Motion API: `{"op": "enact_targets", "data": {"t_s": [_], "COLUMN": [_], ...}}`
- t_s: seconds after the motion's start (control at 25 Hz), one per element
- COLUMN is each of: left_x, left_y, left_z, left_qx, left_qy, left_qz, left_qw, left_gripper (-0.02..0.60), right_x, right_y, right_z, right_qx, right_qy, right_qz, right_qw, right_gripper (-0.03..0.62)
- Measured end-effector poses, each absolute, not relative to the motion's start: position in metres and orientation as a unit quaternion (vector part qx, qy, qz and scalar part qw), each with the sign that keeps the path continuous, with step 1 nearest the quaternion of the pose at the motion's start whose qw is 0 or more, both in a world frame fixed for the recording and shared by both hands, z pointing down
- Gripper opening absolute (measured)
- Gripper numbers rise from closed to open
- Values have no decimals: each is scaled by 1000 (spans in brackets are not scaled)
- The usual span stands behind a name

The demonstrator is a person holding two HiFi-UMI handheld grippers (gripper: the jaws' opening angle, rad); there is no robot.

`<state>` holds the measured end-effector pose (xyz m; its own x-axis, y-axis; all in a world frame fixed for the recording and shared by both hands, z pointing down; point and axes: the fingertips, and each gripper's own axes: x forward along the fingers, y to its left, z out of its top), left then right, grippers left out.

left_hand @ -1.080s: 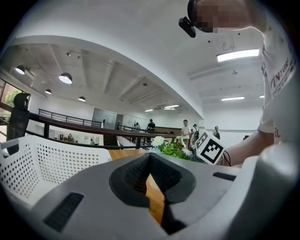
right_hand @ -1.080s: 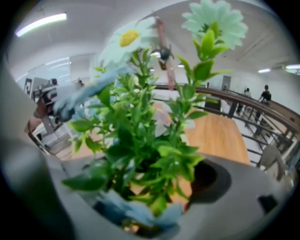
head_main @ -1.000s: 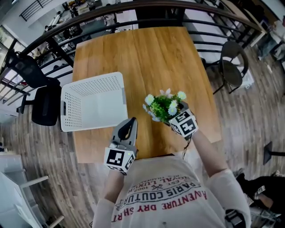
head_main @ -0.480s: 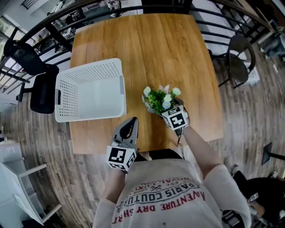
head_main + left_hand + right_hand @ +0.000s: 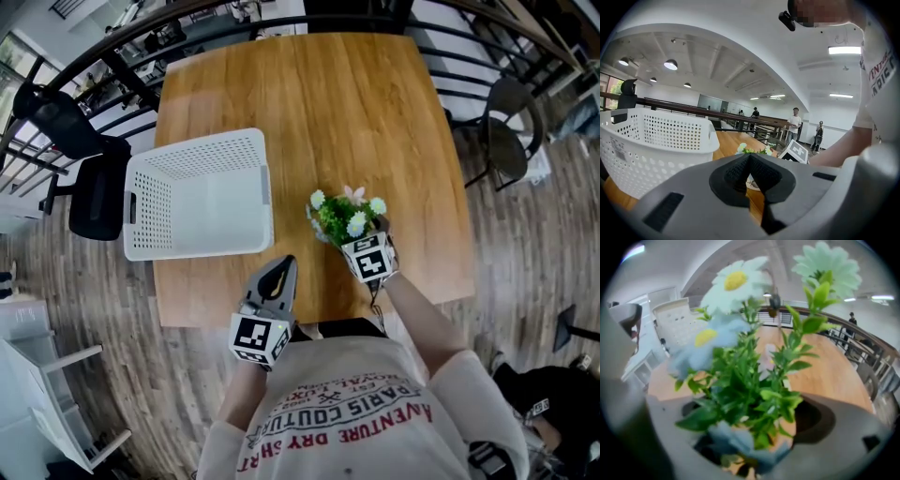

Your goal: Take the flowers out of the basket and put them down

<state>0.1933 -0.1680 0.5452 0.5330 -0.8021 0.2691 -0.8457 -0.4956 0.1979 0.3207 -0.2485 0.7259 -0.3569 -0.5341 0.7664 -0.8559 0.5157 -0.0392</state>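
My right gripper (image 5: pixel 359 238) clamps the flowers (image 5: pixel 342 214). My left gripper (image 5: pixel 278 271), jaws together and empty, is at their 8 o'clock, the basket (image 5: pixel 150 211) at 9.

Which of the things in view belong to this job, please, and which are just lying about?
Job: flowers, clamped in the right gripper; white basket; wooden table.
Lying about: black office chair; round chair. The left gripper is shut and empty.
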Motion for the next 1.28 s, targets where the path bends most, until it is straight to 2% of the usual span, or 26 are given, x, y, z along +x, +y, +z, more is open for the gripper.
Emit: {"op": "enact_targets", "data": {"t_s": [0.2,0.44,0.64,0.8,0.84,0.88,0.96,1.16,1.28], "left_x": [189,172,129,89,79,69,49,3,-18], "left_y": [-171,-182,-188,-198,-200,-201,-202,-206,-211], "left_z": [530,480,436,405,400,396,390,379,377], "left_qx": [870,884,898,893,891,890,887,878,870], "left_qy": [-466,-449,-432,-444,-448,-452,-459,-476,-491], "left_qz": [66,41,29,17,15,14,13,4,1], "left_qw": [146,125,80,72,69,65,57,49,50], "left_gripper": [15,15,15,15,15,15,15,15,15], "right_x": [320,320,273,216,204,195,182,131,106], "right_y": [-241,-255,-264,-259,-257,-257,-258,-255,-251], "right_z": [688,584,508,456,445,435,421,408,405], "right_qx": [443,514,515,469,465,471,498,501,483], "right_qy": [-796,-790,-812,-851,-856,-856,-847,-850,-863], "right_qz": [223,180,151,172,173,166,141,82,62], "right_qw": [345,280,227,162,146,133,119,138,136], "right_gripper": [485,485,483,474,452,388,99,40,32]}}
